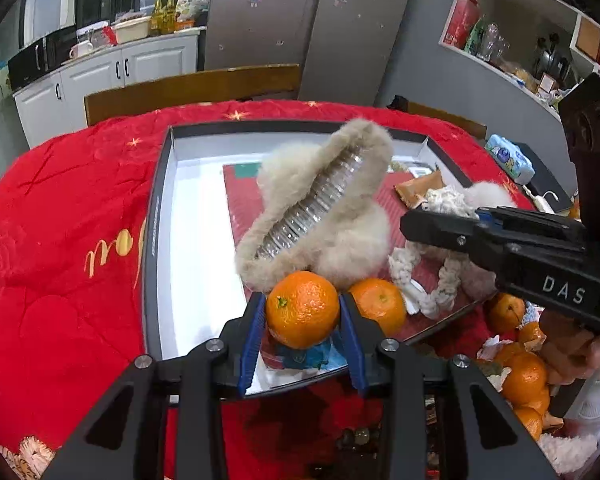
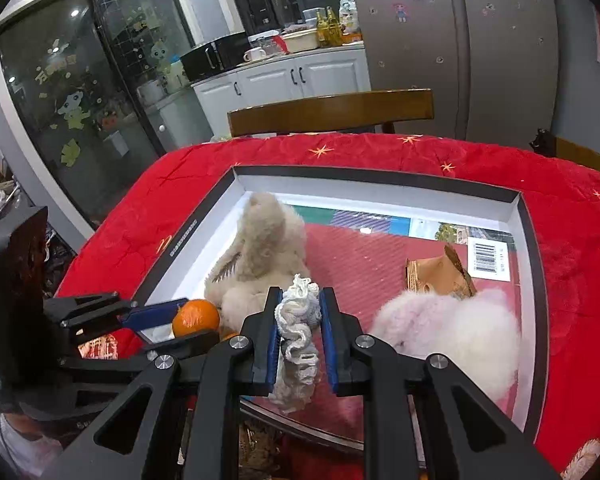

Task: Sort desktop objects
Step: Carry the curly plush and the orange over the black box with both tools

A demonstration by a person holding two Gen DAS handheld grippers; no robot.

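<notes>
Holding one orange (image 1: 302,309) between its blue pads, the left gripper (image 1: 303,316) is clenched on the fruit at the near edge of the shallow box (image 1: 162,216), the stem scar turned toward the left pad. A second orange (image 1: 378,305) lies just beside it to the right inside the box, touching the beige earmuffs (image 1: 320,208). Outside the near right corner of the box, at least four more oranges (image 1: 524,376) sit heaped on the red tablecloth (image 1: 60,240).

The right gripper (image 2: 300,322) is closed on a white knotted rope (image 2: 298,344), which hangs with its long axis running from the fingertips back toward the camera, over the near edge of the box. In the left wrist view the rope loops down onto the box floor beside the second orange.

Two fluffy pieces lie in the box: the beige earmuffs, whose ribbed clear band arches diagonally from near left to far right, and a pale pink-white fluffy item (image 2: 456,332) toward the near right. A brown snack packet (image 2: 436,276) rests behind the pink one, touching it. A red book (image 2: 360,256) covers much of the box floor beneath them all. The beige earmuffs stand directly beyond the held orange.
</notes>
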